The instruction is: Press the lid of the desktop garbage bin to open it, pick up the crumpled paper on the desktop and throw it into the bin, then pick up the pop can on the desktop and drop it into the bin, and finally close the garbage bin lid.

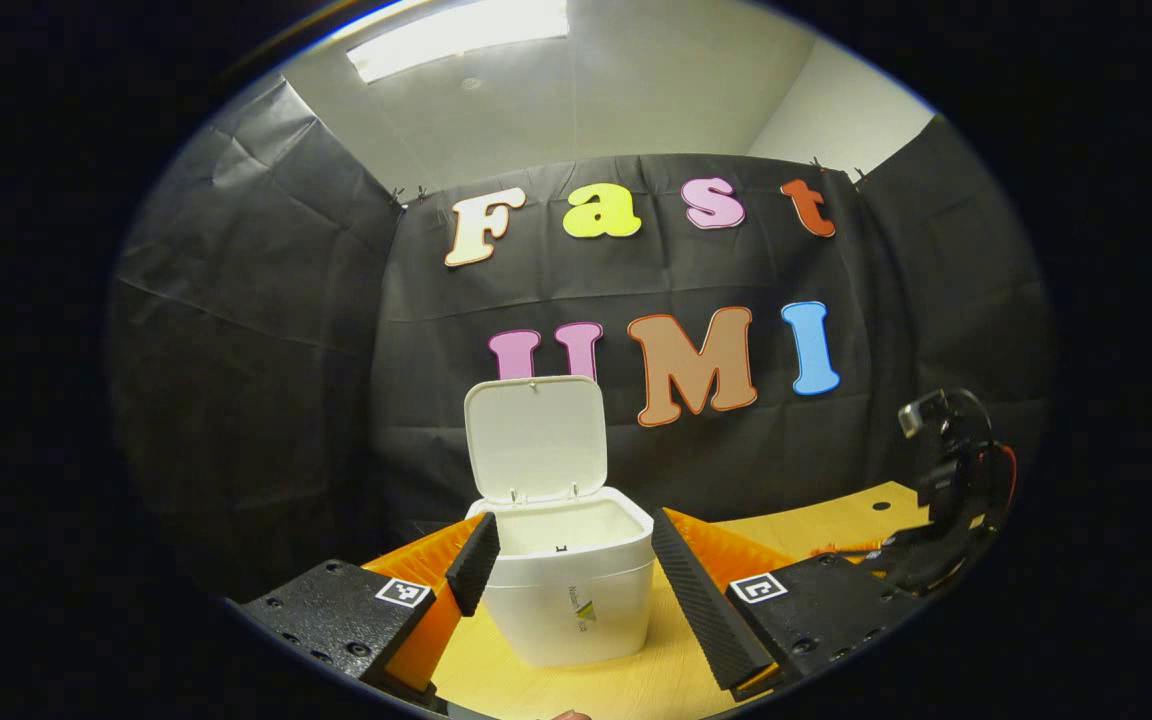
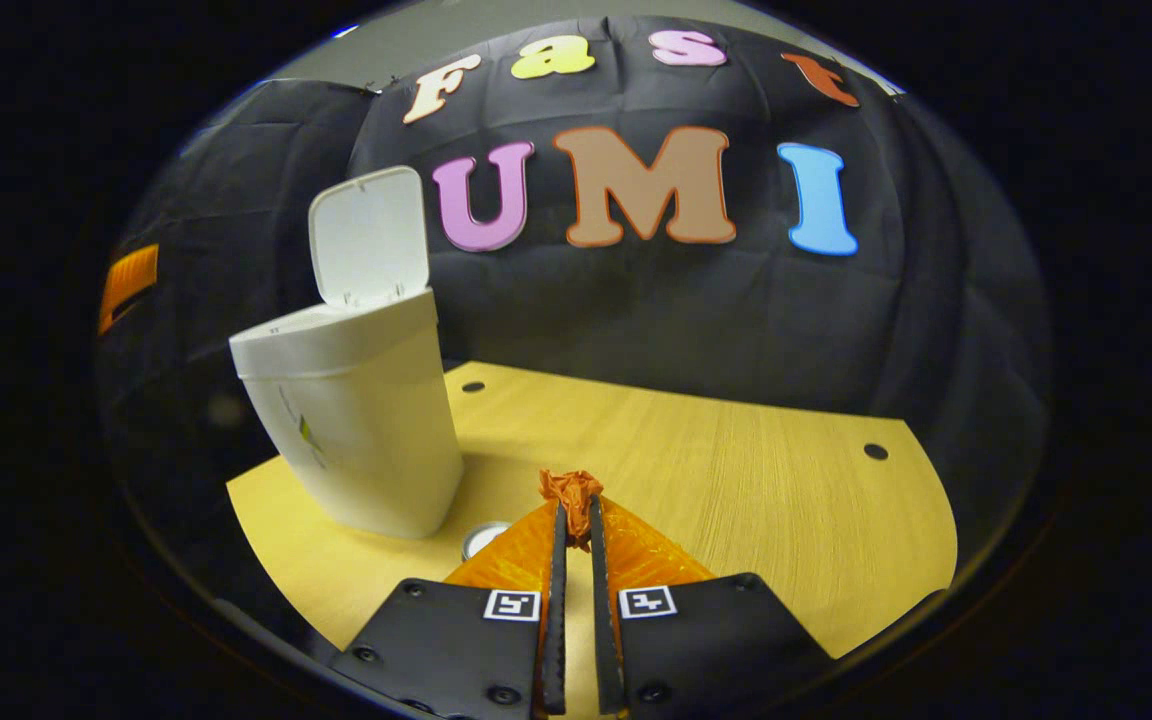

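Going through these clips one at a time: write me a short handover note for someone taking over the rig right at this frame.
Left gripper: open, holding nothing, facing the bin.
Right gripper: shut on the crumpled paper, low over the desktop, to the right of the bin.
Bin lid: up, standing open.
Pop can: only its top is visible, just left of the right gripper's fingers, near the bin's base.
Done: lid opened, paper gripped.
Left: drop the paper into the bin, then pick up the can and drop it in, then close the lid.

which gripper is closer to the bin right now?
Left. The left gripper sits open right at the bin; the right gripper, holding crumpled paper, is off to its side.
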Demonstrator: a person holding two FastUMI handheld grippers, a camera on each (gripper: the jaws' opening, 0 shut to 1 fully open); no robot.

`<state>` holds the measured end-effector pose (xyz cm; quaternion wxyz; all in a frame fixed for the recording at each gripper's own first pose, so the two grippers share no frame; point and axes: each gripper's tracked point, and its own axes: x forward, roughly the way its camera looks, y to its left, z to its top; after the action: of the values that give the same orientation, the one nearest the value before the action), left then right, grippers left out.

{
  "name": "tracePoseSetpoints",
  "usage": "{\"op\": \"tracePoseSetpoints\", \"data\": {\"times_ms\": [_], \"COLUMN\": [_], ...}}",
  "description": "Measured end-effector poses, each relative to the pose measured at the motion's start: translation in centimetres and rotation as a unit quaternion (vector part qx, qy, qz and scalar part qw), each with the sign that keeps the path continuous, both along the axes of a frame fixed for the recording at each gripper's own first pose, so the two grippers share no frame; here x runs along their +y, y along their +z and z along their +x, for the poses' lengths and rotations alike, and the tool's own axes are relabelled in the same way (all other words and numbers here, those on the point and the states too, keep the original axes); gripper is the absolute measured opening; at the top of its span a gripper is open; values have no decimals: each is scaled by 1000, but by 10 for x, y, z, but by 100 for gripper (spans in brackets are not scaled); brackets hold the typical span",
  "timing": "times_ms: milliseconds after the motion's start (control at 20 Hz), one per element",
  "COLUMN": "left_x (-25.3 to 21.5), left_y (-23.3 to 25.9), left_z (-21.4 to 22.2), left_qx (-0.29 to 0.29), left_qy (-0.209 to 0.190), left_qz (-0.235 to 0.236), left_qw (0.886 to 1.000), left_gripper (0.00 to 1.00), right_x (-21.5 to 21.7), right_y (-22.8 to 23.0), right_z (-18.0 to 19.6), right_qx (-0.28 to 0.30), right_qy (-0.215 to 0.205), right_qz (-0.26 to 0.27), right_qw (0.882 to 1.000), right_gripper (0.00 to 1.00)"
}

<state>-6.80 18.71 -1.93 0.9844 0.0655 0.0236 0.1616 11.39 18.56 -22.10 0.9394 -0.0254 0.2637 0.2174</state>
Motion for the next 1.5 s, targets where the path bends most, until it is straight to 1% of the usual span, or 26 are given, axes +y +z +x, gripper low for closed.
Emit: {"op": "tracePoseSetpoints", "data": {"times_ms": [200,250,300,350,400,500,550,600,650,900,950,1000,1200,1300,1450,1500], "left_x": [17,21,26,31,37,51,58,65,72,102,106,108,116,118,118,116], "left_y": [-2,-3,-5,-6,-8,-10,-11,-13,-13,-17,-19,-21,-25,-25,-25,-23], "left_z": [-5,-6,-9,-11,-13,-19,-23,-27,-30,-43,-44,-45,-47,-49,-47,-44], "left_qx": [-1,-1,0,1,2,4,5,7,8,14,15,17,21,18,17,15], "left_qy": [12,16,20,25,30,42,50,57,64,95,98,100,105,106,105,102], "left_qz": [-6,-8,-10,-11,-12,-13,-13,-14,-13,-12,-13,-14,-13,-17,-17,-16], "left_qw": [1000,1000,1000,1000,999,999,999,998,998,995,995,995,994,994,994,995], "left_gripper": [93,92,93,92,95,95,93,95,93,93,95,92,92,92,93,92], "right_x": [39,51,63,75,88,116,130,141,156,211,218,225,242,249,247,242], "right_y": [56,68,79,88,96,108,112,116,119,106,102,98,85,84,94,99], "right_z": [16,20,22,26,30,36,41,44,47,52,52,53,53,46,45,43], "right_qx": [-50,-60,-71,-81,-89,-102,-108,-112,-112,-94,-89,-84,-68,-61,-72,-81], "right_qy": [23,31,40,48,59,79,88,97,105,134,138,141,155,164,160,155], "right_qz": [30,37,43,48,52,56,58,60,64,69,69,66,62,70,75,75], "right_qw": [998,997,996,994,993,990,989,987,986,984,984,984,984,982,982,982], "right_gripper": [14,16,14,14,14,14,14,14,14,14,14,14,14,22,97,98]}}
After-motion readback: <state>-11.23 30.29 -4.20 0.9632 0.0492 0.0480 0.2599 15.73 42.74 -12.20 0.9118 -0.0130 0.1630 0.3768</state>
